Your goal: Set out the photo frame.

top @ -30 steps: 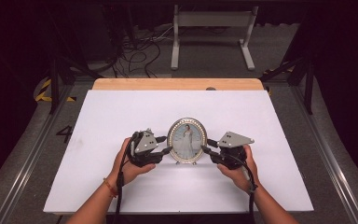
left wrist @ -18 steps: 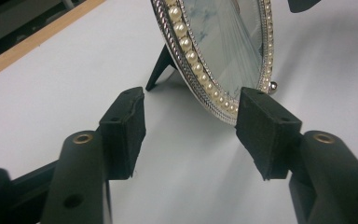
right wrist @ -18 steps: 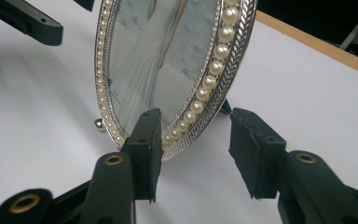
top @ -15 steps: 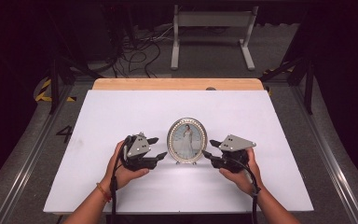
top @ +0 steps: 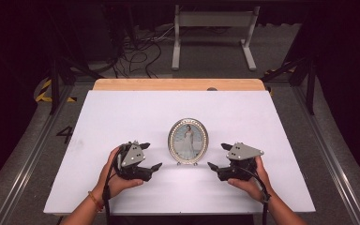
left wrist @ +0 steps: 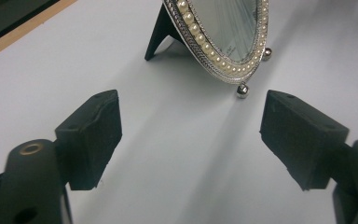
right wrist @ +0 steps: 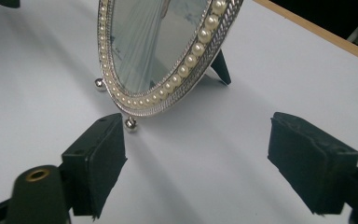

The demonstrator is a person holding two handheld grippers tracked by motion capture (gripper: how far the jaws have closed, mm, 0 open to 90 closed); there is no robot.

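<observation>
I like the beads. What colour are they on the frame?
Creamy white pearls, clearest in the right gripper view.

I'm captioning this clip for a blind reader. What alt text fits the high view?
An oval picture frame with a pearl-edged rim stands upright on a white table. A person's hands hold the left gripper and the right gripper on either side of it, jaws open, apart from the frame and pointing toward it.

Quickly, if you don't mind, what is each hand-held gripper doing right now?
Left hand-held gripper: open, jaws just opened, nothing between them, apart from the oval photo frame.
Right hand-held gripper: open, jaws just opened, holding nothing.
</observation>
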